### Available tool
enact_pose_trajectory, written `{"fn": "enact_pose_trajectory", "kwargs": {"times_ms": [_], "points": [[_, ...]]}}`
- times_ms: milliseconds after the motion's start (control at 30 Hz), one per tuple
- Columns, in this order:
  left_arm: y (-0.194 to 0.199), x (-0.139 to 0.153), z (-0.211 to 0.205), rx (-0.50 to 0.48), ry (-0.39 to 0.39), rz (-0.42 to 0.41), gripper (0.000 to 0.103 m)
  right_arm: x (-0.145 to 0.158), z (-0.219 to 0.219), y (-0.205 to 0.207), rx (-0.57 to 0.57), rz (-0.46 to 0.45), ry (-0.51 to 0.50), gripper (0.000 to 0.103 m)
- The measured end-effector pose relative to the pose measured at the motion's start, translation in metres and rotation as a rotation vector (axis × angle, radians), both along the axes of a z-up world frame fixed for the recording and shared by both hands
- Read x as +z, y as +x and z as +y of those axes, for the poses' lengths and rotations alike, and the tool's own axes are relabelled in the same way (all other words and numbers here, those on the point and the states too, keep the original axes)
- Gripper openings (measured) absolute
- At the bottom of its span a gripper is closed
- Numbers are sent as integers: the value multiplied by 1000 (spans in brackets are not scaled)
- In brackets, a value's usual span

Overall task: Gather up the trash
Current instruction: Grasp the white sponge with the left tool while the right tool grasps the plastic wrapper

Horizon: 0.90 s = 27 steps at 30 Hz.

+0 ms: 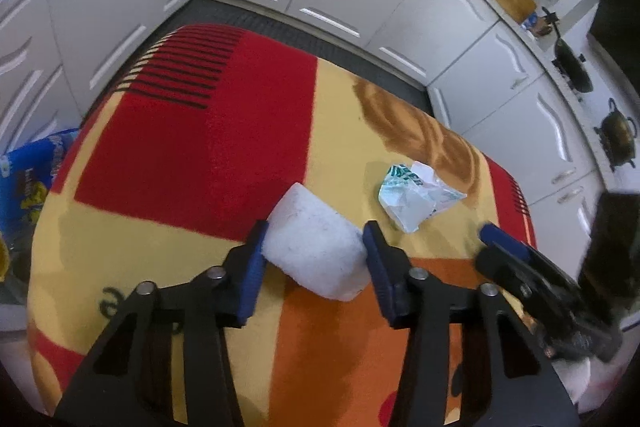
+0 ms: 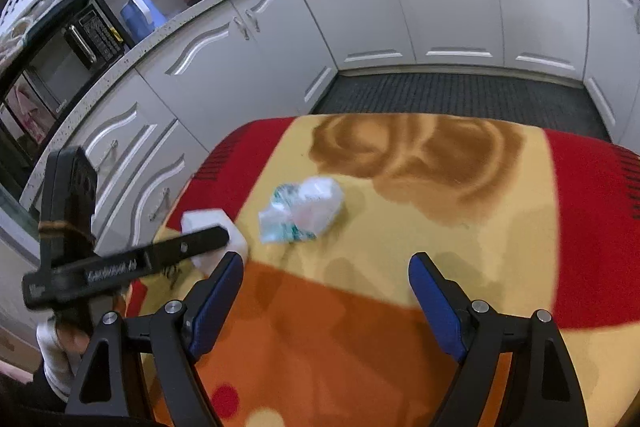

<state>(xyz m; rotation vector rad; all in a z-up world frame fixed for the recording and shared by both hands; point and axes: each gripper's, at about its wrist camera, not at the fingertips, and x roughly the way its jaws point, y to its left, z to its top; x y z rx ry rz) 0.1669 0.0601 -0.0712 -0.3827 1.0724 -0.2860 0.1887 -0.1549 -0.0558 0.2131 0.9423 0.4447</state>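
- One piece of trash, a white foam block (image 1: 316, 247), is held between the jaws of the left gripper (image 1: 316, 247); the blue pads are pressed on its two sides.
- The block is seen just above or on the blanket-covered surface (image 1: 192, 155) (which of the two cannot be told), near its front left part.
- A second piece, a crumpled plastic wrapper (image 2: 302, 209) with green print, is left lying loose on the yellow part of the blanket, to the right of the block and a little farther back.
- The right gripper (image 2: 326, 291) is held with its jaws wide apart and nothing between them; the wrapper lies ahead of it, not touched.
- No bin or bag for the trash can be picked out for sure (a blue printed bag (image 1: 30, 179) is seen at the left edge, but its use cannot be told).
- So the task is judged to be about half done at most: one piece gripped, one piece not yet picked up, nothing dropped off.
- The block's long axis is seen running away from the left camera and a bit to the left, with a short end nearest the camera.
- The wrapper is bunched up, so no clear long axis is shown.
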Motion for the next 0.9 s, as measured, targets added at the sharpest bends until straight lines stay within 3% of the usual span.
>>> {"fn": "enact_pose_trajectory", "kwargs": {"times_ms": [133, 167, 200, 367, 567, 900], "points": [[-6, 3, 11, -41, -29, 8, 36, -6, 14, 19, 9, 7, 26, 82], [-8, 4, 13, -47, -28, 5, 35, -8, 18, 24, 15, 13, 40, 74], [-11, 5, 14, -52, -29, 0, 35, -13, 23, 31, 19, 27, 52, 60], [-21, 12, 13, -64, -46, -15, 31, -18, 26, 31, 6, 34, 82, 28], [-31, 32, -9, -124, -49, -65, 30, 12, -10, -11, -7, -59, 59, 25], [-43, 45, -94, -283, -25, -102, 30, 32, -86, -81, -136, -114, 10, 25]]}}
